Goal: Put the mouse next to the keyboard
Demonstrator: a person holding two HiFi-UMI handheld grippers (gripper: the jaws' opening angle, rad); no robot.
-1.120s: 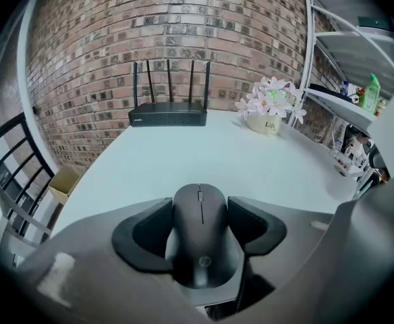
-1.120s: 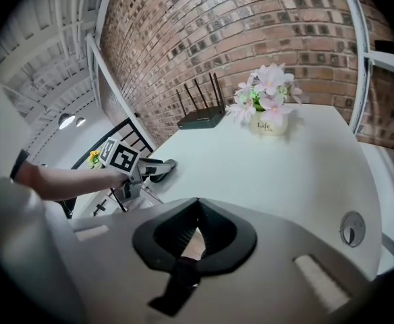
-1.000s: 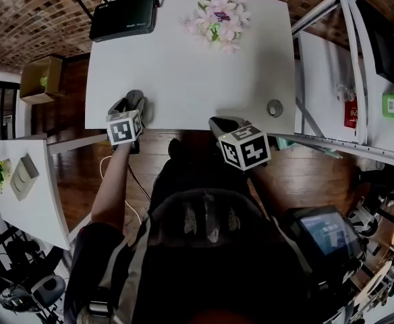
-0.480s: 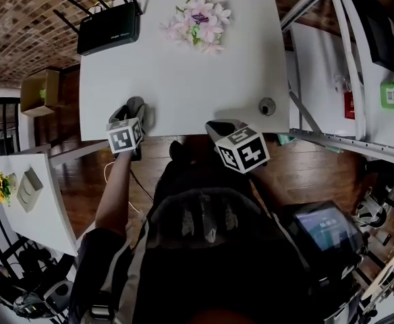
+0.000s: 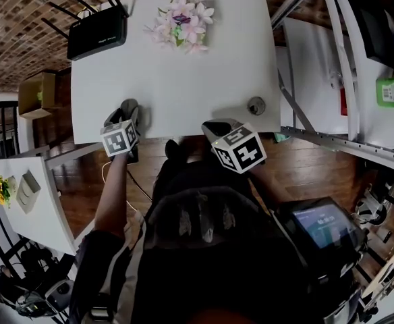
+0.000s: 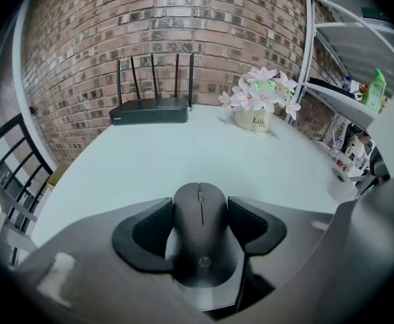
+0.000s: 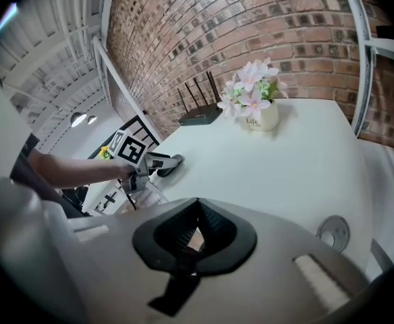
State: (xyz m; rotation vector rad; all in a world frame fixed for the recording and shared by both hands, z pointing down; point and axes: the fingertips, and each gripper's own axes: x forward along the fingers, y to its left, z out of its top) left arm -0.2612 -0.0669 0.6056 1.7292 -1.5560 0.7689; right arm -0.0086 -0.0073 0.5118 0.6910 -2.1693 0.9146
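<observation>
**Mouse held in the left tongs, no keyboard in sight**

The mouse [image 6: 201, 248] is black. It sits between the jaws of the left tongs [image 6: 200, 204], which are clenched on its two long sides. The nose of the mouse points forward over the near left part of the white worktop [image 5: 204, 79].

I judge that the mouse is light and stiff, with a smooth rounded plastic shell. Such a shell can slip if the pressure is weak. The middle of the two sides, where the jaws press now, seems the good place to hold it, because there the buttons and the wheel on top are not pushed.

The right tongs [image 7: 195, 231] are clenched with nothing between them, and they hang at the near edge of the worktop.

Only the left gripper view shows the grasp clearly. In the head view the marker cube covers most of the mouse. The right gripper view shows the left tongs from the side, low at the edge of the worktop, but I cannot tell if the mouse touches the surface.

The head view gives the whole worktop: a router [image 5: 96, 34] at the far left corner, a pot of flowers [image 5: 180, 24] at the far edge, and a small round disc [image 5: 256, 105] near the right tongs. No view shows a keyboard.
</observation>
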